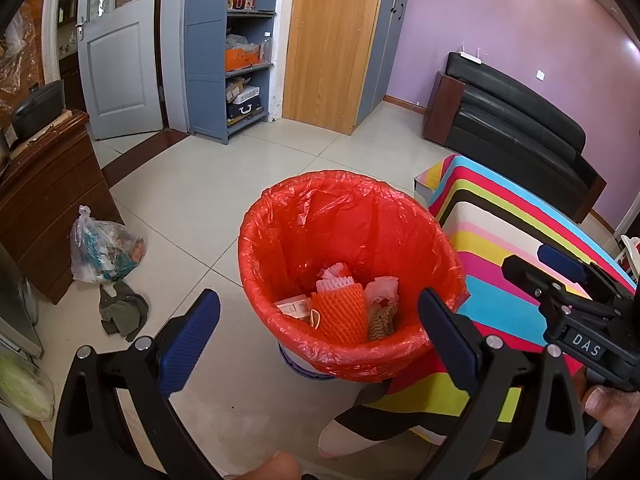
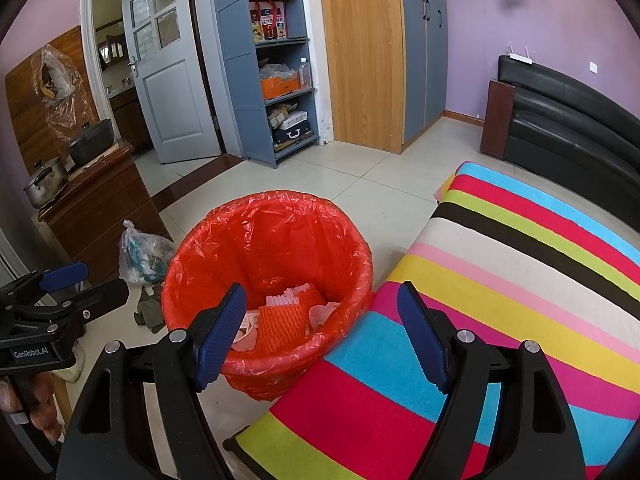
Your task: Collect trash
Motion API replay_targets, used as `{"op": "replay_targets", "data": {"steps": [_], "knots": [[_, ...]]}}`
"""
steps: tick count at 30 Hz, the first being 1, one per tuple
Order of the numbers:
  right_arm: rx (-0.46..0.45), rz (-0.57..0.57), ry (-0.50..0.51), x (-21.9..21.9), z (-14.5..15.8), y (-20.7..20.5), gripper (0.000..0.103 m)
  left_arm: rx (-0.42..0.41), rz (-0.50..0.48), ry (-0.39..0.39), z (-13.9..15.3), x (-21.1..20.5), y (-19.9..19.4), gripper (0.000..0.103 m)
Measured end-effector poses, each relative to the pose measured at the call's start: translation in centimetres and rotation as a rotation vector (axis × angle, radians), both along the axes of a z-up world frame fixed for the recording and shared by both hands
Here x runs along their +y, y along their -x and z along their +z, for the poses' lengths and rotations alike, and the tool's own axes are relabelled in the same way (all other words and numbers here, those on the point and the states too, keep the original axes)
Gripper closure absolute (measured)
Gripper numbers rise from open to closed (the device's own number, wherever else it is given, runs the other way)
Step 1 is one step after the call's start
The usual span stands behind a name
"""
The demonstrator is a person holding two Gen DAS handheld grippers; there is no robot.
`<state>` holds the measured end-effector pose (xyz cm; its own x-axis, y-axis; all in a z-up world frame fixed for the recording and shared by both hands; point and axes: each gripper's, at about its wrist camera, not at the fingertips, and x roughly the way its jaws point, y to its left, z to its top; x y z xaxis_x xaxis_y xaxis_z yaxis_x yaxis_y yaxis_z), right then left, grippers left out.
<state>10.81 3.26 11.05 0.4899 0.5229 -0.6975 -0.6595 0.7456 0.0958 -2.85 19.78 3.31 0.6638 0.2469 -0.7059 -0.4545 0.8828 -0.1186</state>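
Observation:
A bin lined with a red plastic bag [image 1: 256, 248] [image 2: 188, 256] stands on the tiled floor beside a striped cloth. Inside lie an orange foam net [image 1: 340, 316] [image 2: 280, 328], a white wrapper [image 1: 384, 286] and a small box [image 1: 292, 306]. My left gripper [image 1: 320, 320] hovers open over the bin's near rim, nothing between its blue pads [image 1: 192, 332]. My right gripper [image 2: 322, 320] is open and empty too, straddling the bin's right edge and the cloth. Each gripper shows in the other's view: the right gripper [image 1: 536, 266], the left gripper [image 2: 86, 282].
The striped cloth [image 1: 500, 248] [image 2: 500, 280] covers a low surface right of the bin. A clear bag of rubbish [image 1: 104, 252] and a dark green rag [image 1: 124, 312] lie on the floor by a wooden cabinet [image 1: 48, 200]. A black sofa [image 1: 512, 120] lines the far wall.

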Motion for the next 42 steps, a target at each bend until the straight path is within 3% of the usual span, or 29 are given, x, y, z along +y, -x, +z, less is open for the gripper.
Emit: {"op": "replay_targets", "data": {"steps": [42], "knots": [[-0.002,0.003,0.003,0.03,-0.06,-0.05,0.029,0.0,-0.029,0.017,-0.36,-0.51,-0.36,0.007]]}}
